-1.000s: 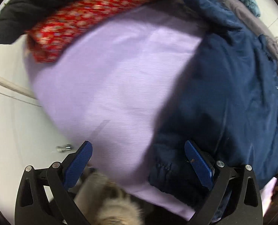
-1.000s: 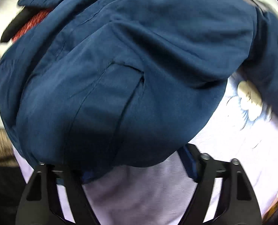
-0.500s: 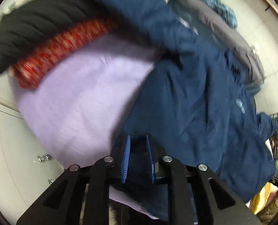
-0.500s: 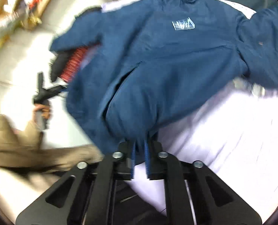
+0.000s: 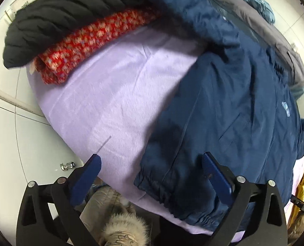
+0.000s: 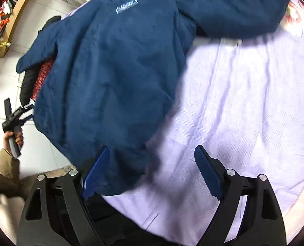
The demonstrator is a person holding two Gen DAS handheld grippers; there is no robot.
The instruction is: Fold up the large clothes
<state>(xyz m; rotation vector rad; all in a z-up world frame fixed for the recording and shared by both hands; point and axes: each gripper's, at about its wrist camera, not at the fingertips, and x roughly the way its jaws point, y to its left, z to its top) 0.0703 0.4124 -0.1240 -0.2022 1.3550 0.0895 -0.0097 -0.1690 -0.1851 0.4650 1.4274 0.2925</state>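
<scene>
A large navy blue jacket [image 5: 230, 110] lies spread on a lilac sheet [image 5: 111, 94]. Its elastic hem hangs at the near edge. My left gripper [image 5: 152, 176] is open and empty, just above the hem's left corner. In the right wrist view the jacket [image 6: 115, 65] lies flat, chest logo up, one sleeve folded across the top right. My right gripper [image 6: 152, 174] is open and empty over the hem's right corner and the lilac sheet [image 6: 244, 112]. The left gripper [image 6: 16, 116] also shows there, held in a hand at the far left.
A folded red patterned garment [image 5: 90, 41] and a black puffy coat [image 5: 55, 14] lie at the sheet's far left. A grey garment [image 5: 275, 34] and a teal one lie behind the jacket. White tiled floor [image 5: 14, 147] surrounds the surface. Shelves [image 6: 10, 10] stand at the back.
Half a second ago both grippers were shut on the jacket's hem and pulling it. Now both have opened and let go; the jacket lies flat on the sheet.
</scene>
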